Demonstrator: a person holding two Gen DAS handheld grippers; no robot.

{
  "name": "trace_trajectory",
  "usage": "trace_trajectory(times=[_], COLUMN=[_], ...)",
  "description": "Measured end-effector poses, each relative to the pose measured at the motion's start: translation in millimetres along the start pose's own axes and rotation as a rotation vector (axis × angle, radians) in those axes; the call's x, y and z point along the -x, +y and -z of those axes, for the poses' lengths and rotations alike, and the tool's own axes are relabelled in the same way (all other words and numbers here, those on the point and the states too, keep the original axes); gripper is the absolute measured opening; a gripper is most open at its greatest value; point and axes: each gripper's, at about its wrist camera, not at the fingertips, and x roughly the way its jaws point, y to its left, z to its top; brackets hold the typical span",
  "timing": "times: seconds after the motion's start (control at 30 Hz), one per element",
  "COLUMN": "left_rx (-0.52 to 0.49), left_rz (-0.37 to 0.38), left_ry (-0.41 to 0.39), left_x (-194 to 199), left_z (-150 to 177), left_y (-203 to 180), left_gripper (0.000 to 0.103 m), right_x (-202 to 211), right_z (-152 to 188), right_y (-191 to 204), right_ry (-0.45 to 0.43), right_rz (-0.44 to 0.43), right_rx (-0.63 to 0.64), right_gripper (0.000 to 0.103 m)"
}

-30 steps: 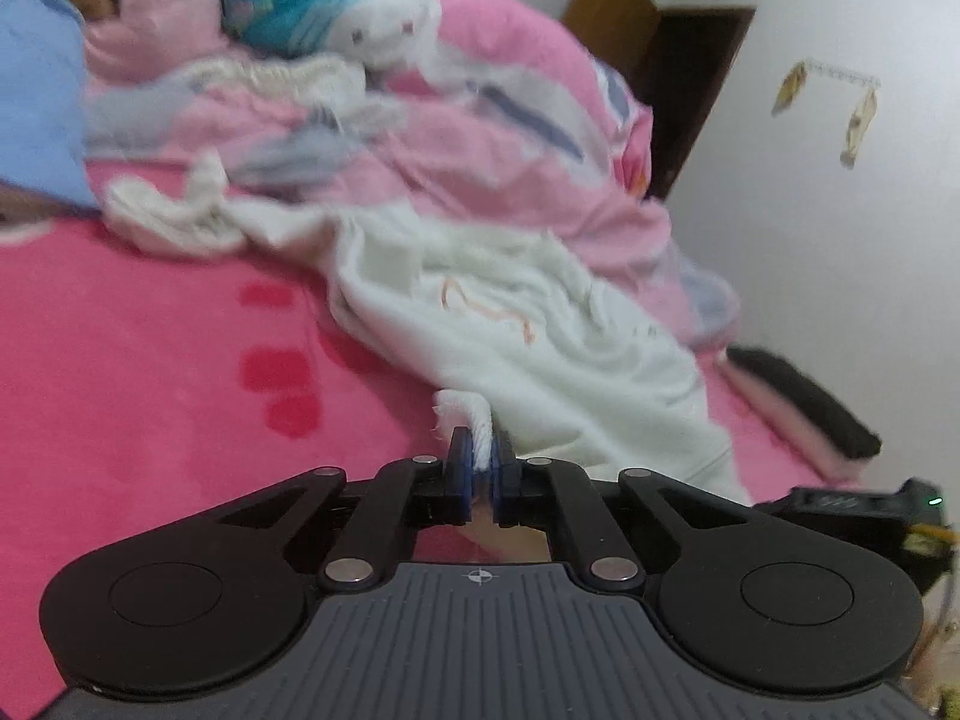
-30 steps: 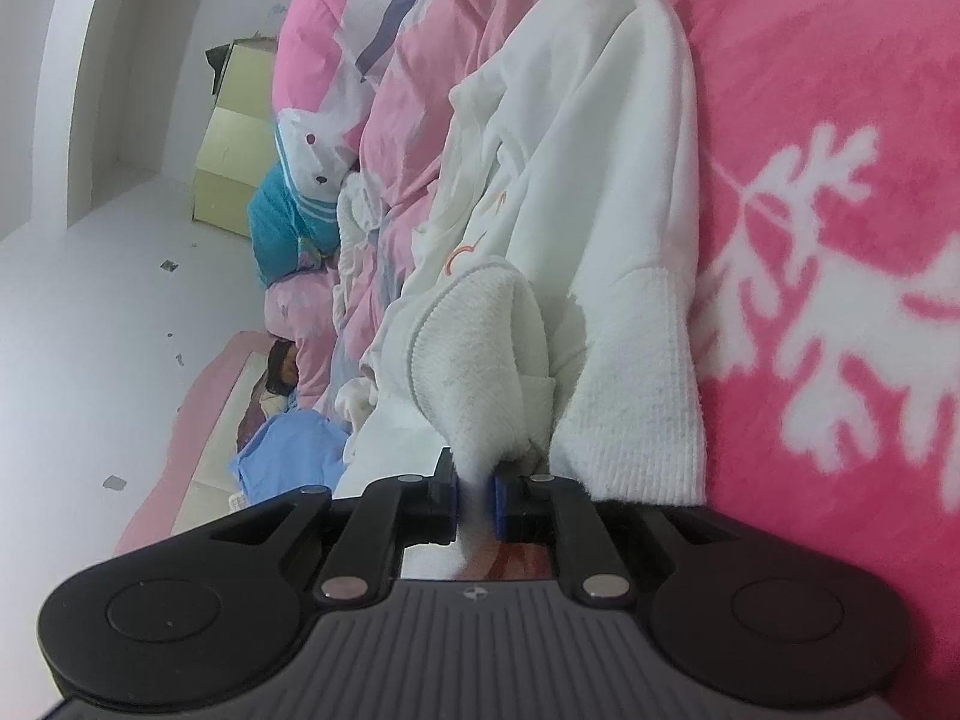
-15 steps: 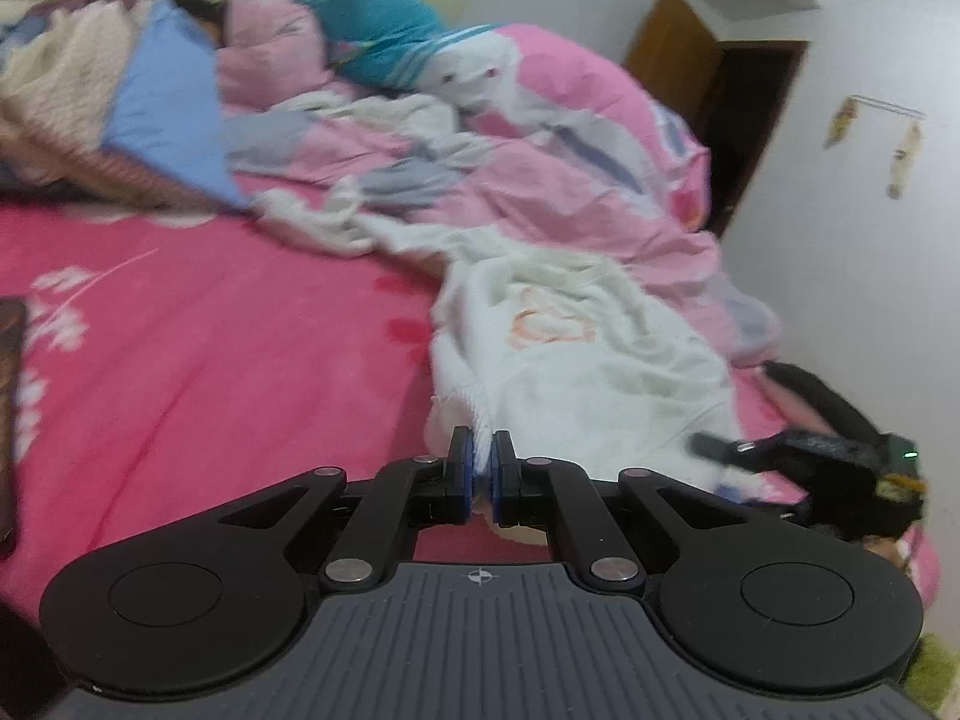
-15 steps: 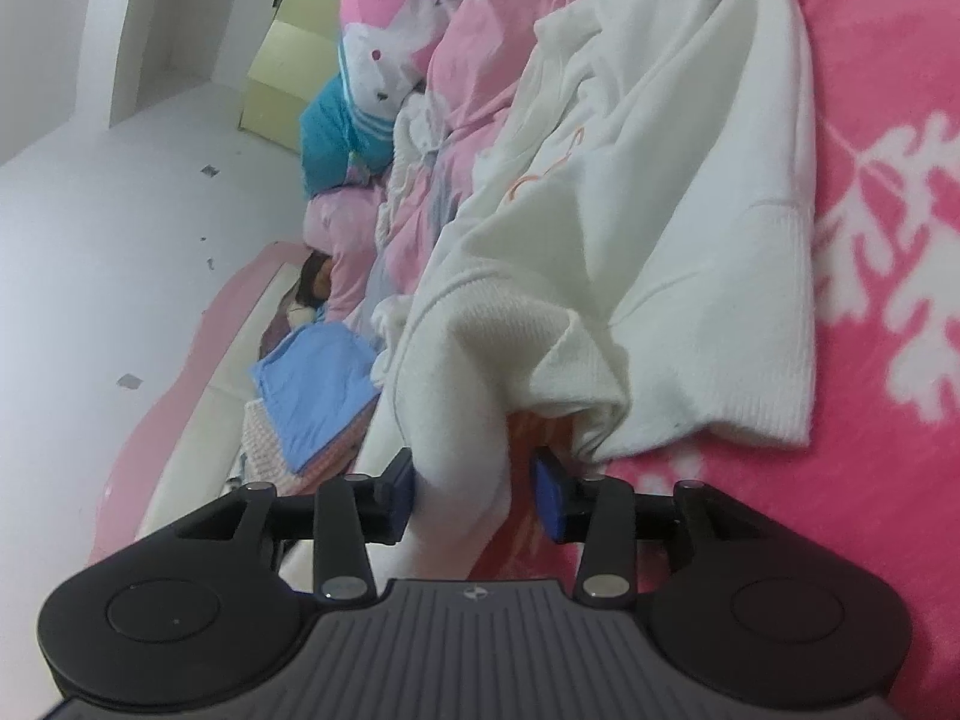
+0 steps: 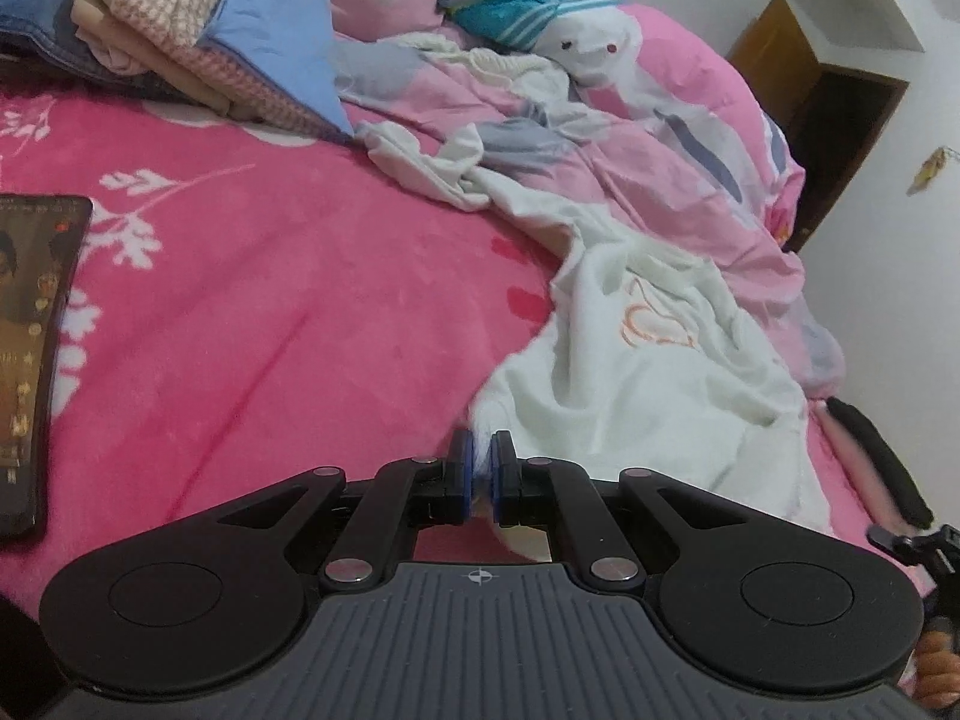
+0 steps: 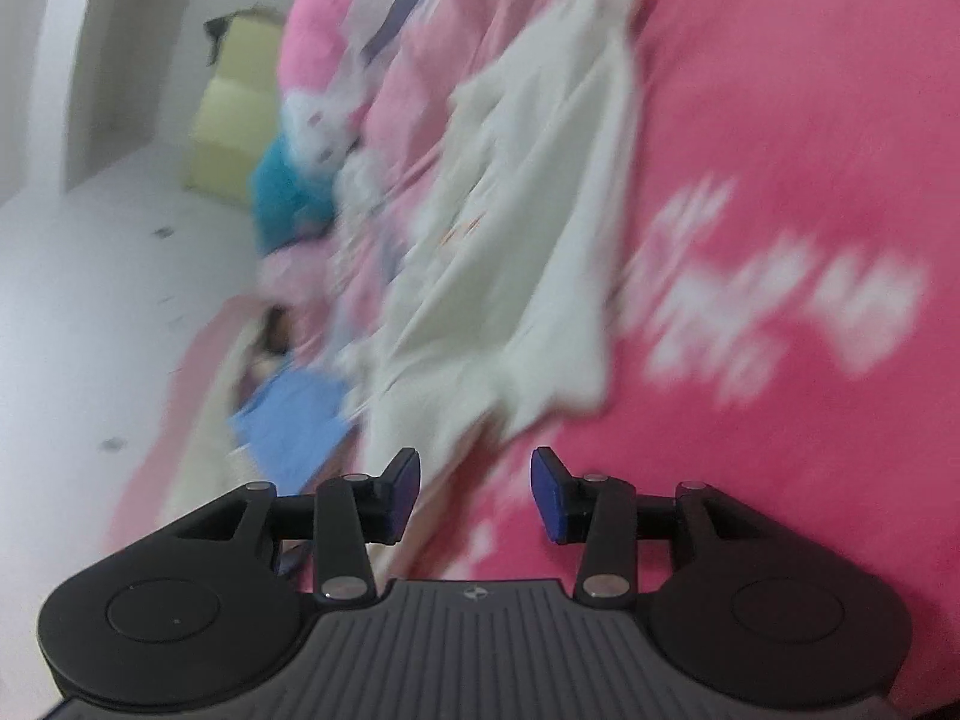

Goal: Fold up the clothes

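Observation:
A white sweatshirt (image 5: pixel 636 360) with an orange heart outline lies crumpled on the pink bedspread (image 5: pixel 270 312), one sleeve trailing toward the far quilt. My left gripper (image 5: pixel 479 468) is shut on the sweatshirt's near edge. In the right wrist view, which is blurred, the sweatshirt (image 6: pixel 522 264) lies ahead on the bedspread (image 6: pixel 780 180). My right gripper (image 6: pixel 476 480) is open and empty, just short of the garment's near corner. The right gripper also shows at the lower right edge of the left wrist view (image 5: pixel 918 540).
A pile of folded clothes (image 5: pixel 180 30) sits at the back left. A rumpled pink quilt (image 5: pixel 660 120) and a plush toy (image 5: pixel 528 6) lie at the back. A phone (image 5: pixel 30 360) lies on the bed at left. A dark doorway (image 5: pixel 840 138) is at right.
My right gripper opened, let go of the white cuff and pulled back. My left gripper kept its hold and drew the sweatshirt edge toward me and left.

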Motion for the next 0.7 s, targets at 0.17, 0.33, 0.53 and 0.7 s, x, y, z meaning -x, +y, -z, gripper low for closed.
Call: trace_trajectory(times=[0.17,0.33,0.53,0.7], left_rx=[0.035,0.056,0.057,0.037], left_rz=[-0.04,-0.069,-0.044,-0.023], left_ry=[-0.024,-0.017,-0.021,-0.028], left_x=[-6.7,-8.7,-6.8,-6.3], left_z=[-2.1,-0.8,-1.5,-0.9], left_y=[8.1,16.7,17.3,11.3], left_gripper=[0.004,0.004,0.004,0.004], right_x=[-18.5,-41.6,18.3,78.6], right_z=[-19.0,-19.0,-14.0,-26.2], right_y=[5.6,7.9,23.4,20.8], right_ry=[-0.024,-0.024,-0.128,-0.22], right_rz=[0.208,0.226,0.216,0.274], right_rx=[0.062,0.092,0.12,0.123], right_gripper=[0.039,0.007,0.004,0.004])
